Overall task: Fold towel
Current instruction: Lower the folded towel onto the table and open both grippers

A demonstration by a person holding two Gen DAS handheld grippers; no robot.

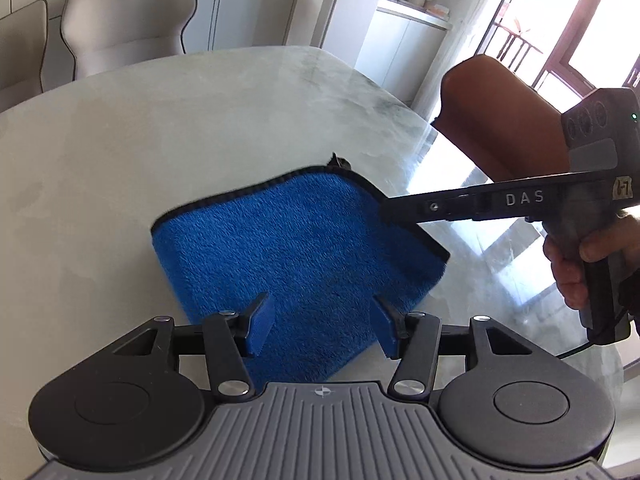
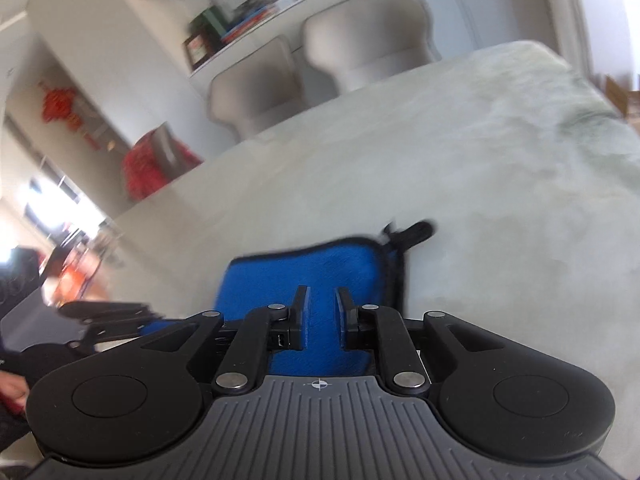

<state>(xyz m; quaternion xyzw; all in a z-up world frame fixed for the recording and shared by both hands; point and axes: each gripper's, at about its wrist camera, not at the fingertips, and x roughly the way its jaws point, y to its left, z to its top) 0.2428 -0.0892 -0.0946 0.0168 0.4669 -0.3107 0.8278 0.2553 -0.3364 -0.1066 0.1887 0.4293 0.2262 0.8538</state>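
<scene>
On the pale table (image 1: 160,128), bare around it, the folded blue towel (image 1: 288,248) lies flat; your left gripper (image 1: 320,326) hovers open, your right gripper (image 2: 322,316) narrowly parted, holding nothing.

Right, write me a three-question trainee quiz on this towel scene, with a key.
1. True or false: the blue towel lies folded on the marble table.
2. Which gripper's fingers stand wider apart: (a) left gripper, (b) right gripper?
3. Fill in: the towel's edge trim is ____.

Key: 1 true. 2 a; nothing is clamped between its fingers. 3 black.
</scene>
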